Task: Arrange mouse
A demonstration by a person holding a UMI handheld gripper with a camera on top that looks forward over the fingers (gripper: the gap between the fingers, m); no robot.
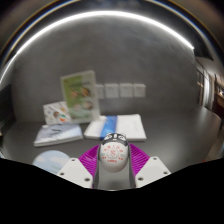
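A white computer mouse (114,155) with a red printed pattern on its back and a dark front end sits between my two fingers. Both purple pads (91,157) press against its sides. My gripper (114,160) is shut on the mouse and holds it over the grey tabletop (175,135). The mouse's underside is hidden.
A white notebook or pad (118,126) lies just beyond the mouse. A booklet (57,133) lies to its left, and a colourful leaflet (79,95) stands against the back wall. A pale blue object (48,160) lies beside the left finger.
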